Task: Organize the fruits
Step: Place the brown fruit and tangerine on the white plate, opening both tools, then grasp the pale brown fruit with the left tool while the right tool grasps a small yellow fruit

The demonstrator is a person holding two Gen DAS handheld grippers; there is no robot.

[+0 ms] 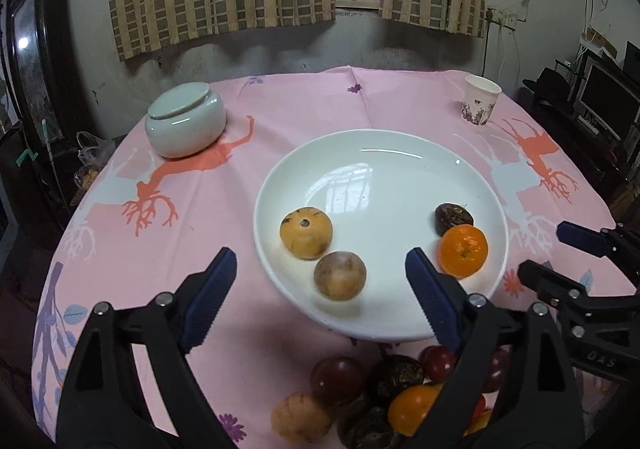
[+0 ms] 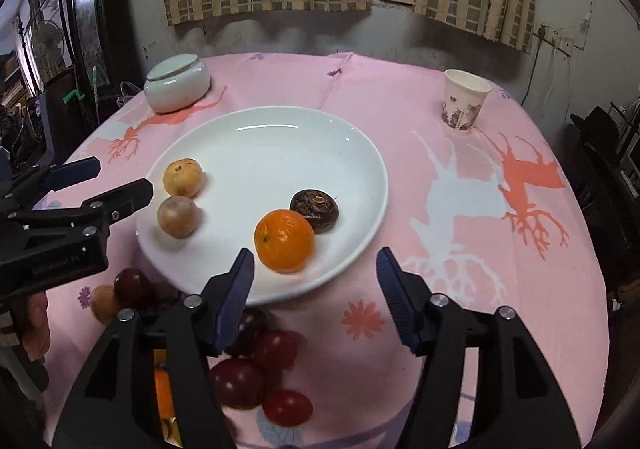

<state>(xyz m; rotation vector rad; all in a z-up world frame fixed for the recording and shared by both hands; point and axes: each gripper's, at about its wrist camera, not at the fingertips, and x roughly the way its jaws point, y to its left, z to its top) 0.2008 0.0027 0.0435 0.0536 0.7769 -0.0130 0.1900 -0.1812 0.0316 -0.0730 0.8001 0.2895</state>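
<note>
Between your left gripper's (image 1: pixel 320 285) wide-spread blue pads sits the near rim of the white plate (image 1: pixel 380 157), with nothing gripped. Just ahead of that gap lie a brownish round fruit (image 1: pixel 340 275) and, beyond it, a yellow-orange fruit (image 1: pixel 306 232); the orange (image 1: pixel 463 250) sits just off the right pad, touching a dark brown fruit (image 1: pixel 454 217) behind it. Below this claw, the left wrist view shows the unsorted pile (image 1: pixel 380 401) on the pink tablecloth (image 1: pixel 180 249): dark red, brown, orange and yellow pieces.

Your right gripper (image 2: pixel 316 295) is also parted and empty, its left pad over the plate's near edge, just short of the orange. Only its camera shows the red fruits (image 2: pixel 276 349) lying under the claw, and a flowered paper cup (image 2: pixel 464 99) far ahead to the right. A lidded white ceramic jar (image 2: pixel 176 83) stands far ahead to the left.
</note>
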